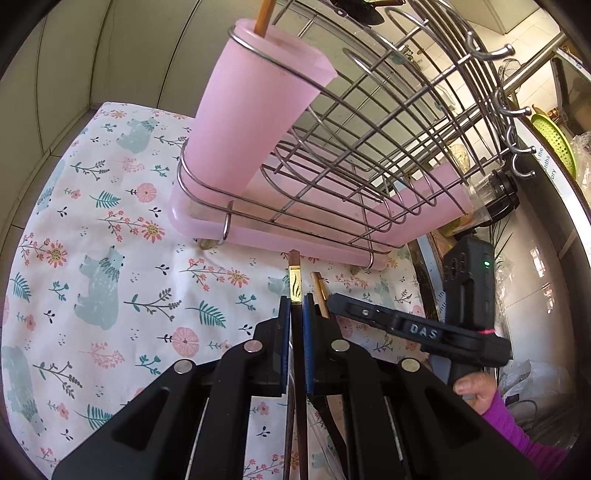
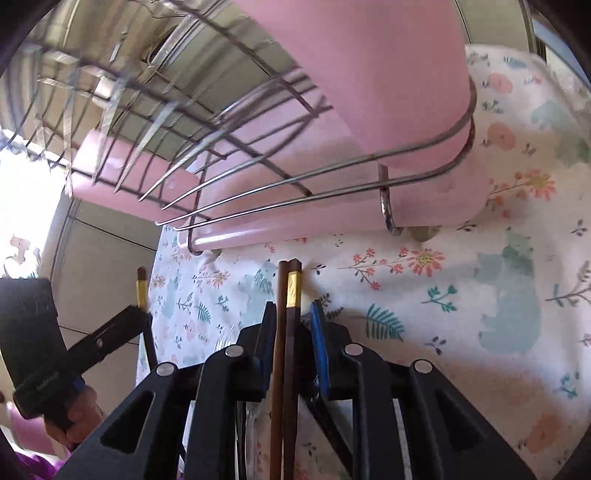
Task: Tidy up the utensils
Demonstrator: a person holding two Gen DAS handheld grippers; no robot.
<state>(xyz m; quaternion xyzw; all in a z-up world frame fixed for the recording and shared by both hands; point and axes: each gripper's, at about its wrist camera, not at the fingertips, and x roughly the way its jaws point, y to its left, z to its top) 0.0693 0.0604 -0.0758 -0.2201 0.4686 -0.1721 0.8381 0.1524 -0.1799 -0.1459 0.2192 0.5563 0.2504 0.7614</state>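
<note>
My left gripper [image 1: 295, 306] is shut on a dark brown chopstick with a gold band [image 1: 294, 284], its end pointing toward the pink drip tray [image 1: 207, 225] of the wire dish rack [image 1: 369, 122]. A pink utensil cup [image 1: 255, 110] hangs on the rack's left end with a wooden stick [image 1: 265, 16] in it. My right gripper [image 2: 293, 310] holds two brown chopsticks [image 2: 290, 291] between its pads; a gap shows beside the right pad. In the left wrist view the right gripper [image 1: 332, 299] sits just to the right, with its chopsticks [image 1: 319, 288].
A floral bear-print cloth [image 1: 110, 258] covers the counter under the rack. Rack hooks [image 1: 517, 110] stick out at right. A green colander [image 1: 554, 144] and a clear bottle [image 1: 491, 199] sit beyond the rack. Tiled wall stands at left.
</note>
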